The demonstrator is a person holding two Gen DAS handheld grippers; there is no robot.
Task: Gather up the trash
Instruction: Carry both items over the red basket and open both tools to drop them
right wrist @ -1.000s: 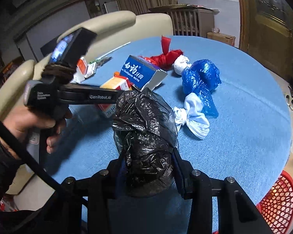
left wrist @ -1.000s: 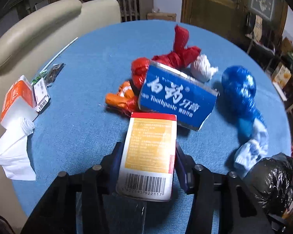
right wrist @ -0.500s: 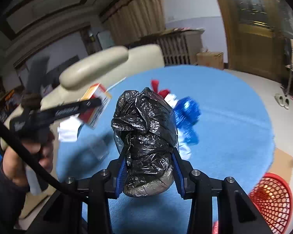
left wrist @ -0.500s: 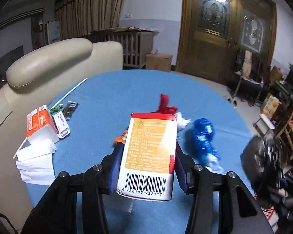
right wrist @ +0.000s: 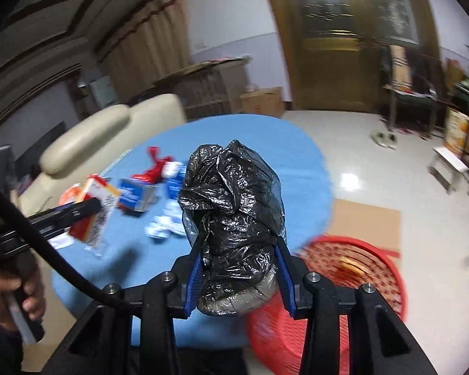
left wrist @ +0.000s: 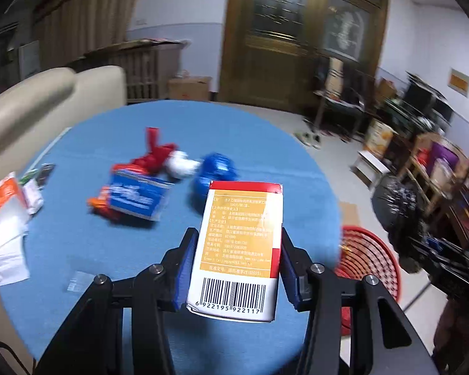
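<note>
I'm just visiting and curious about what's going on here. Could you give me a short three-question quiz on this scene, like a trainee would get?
1. True or false: the left gripper is shut on the orange box.
2. What does the right gripper hold?
A. toothpaste box
B. black bag
C. tissue
3. Fill in: beside the blue table, on the floor, stands a red ____.

Key
1. True
2. B, the black bag
3. basket
</note>
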